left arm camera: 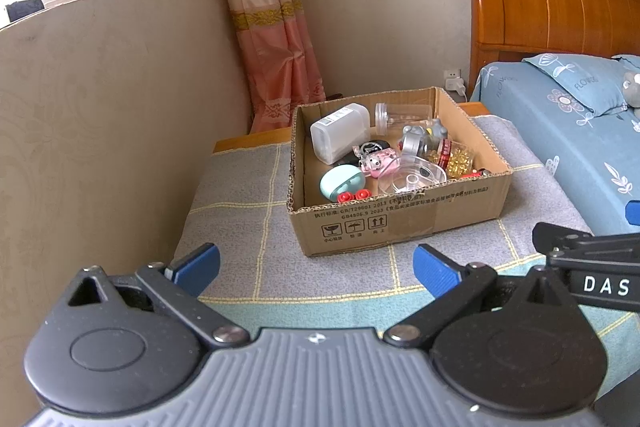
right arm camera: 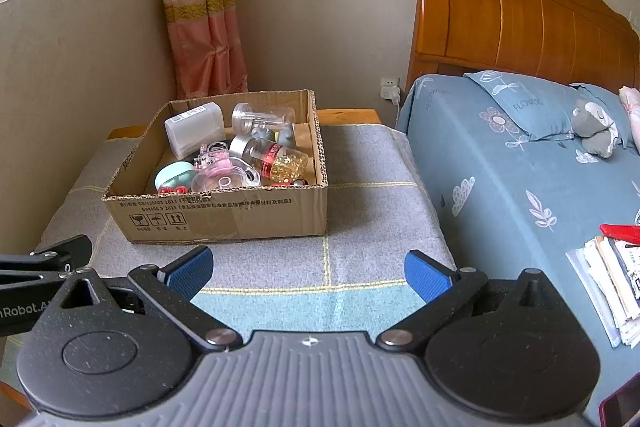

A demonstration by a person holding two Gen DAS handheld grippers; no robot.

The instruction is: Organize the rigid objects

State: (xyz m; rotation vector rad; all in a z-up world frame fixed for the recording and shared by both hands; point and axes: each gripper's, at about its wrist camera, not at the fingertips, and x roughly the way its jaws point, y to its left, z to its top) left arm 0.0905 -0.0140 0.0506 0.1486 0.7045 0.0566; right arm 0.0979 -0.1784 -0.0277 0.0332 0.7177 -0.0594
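Note:
An open cardboard box (left arm camera: 400, 223) (right arm camera: 224, 219) stands on a grey checked cloth. It holds several rigid items: a white plastic container (left arm camera: 340, 133) (right arm camera: 194, 131), a clear jar (left arm camera: 402, 115) (right arm camera: 260, 117), a bottle of golden capsules (right arm camera: 276, 157) (left arm camera: 452, 155), a pink toy (left arm camera: 378, 161) (right arm camera: 214, 159), a mint round case (left arm camera: 342, 183) (right arm camera: 174, 175), and a clear lid (left arm camera: 414, 179). My left gripper (left arm camera: 316, 269) is open and empty, in front of the box. My right gripper (right arm camera: 308, 271) is open and empty, in front of the box and to its right.
The cloth (left arm camera: 248, 227) (right arm camera: 372, 187) covers a low wooden table beside a bed with a blue floral sheet (right arm camera: 500, 179). A wall is close on the left (left arm camera: 100, 147). Papers (right arm camera: 612, 279) and a grey plush toy (right arm camera: 596, 127) lie on the bed.

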